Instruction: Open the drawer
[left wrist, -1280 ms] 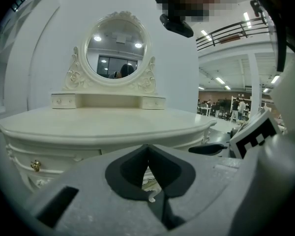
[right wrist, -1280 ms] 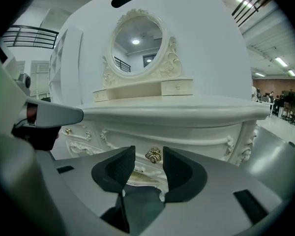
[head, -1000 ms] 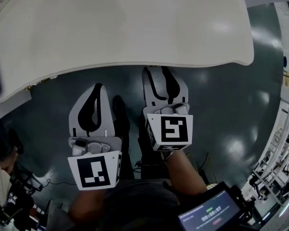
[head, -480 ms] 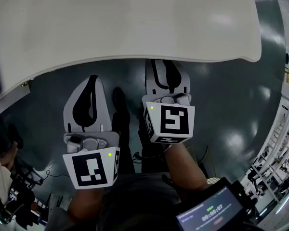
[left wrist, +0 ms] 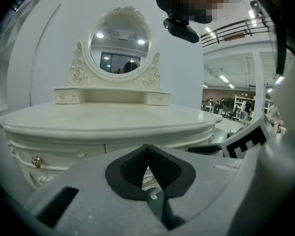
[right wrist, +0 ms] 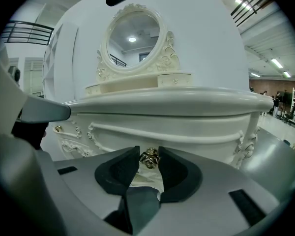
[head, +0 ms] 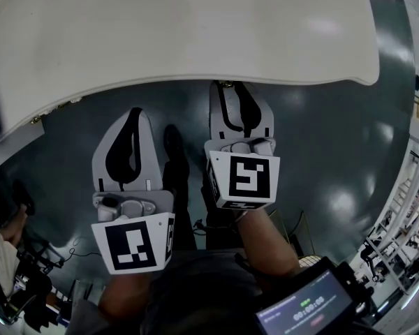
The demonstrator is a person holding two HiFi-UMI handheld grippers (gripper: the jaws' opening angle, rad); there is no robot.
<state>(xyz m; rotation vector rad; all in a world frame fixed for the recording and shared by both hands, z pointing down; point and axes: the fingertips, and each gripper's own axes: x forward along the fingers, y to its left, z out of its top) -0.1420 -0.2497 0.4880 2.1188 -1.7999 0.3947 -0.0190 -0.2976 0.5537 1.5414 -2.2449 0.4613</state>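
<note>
I'm looking steeply down from the head camera onto the bench [head: 195,33] ahead of both jaws. Each gripper view is riding low behind its own jaws, facing the bench front. The right is sitting closest, with the drawer knob [right wrist: 149,158] between its closing jaws. Both are sharing the mirror [left wrist: 120,43].

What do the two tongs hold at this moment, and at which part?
The right tongs are closing on the gold drawer knob, touching its left and right sides. The left tongs are shut and hold nothing.
</note>
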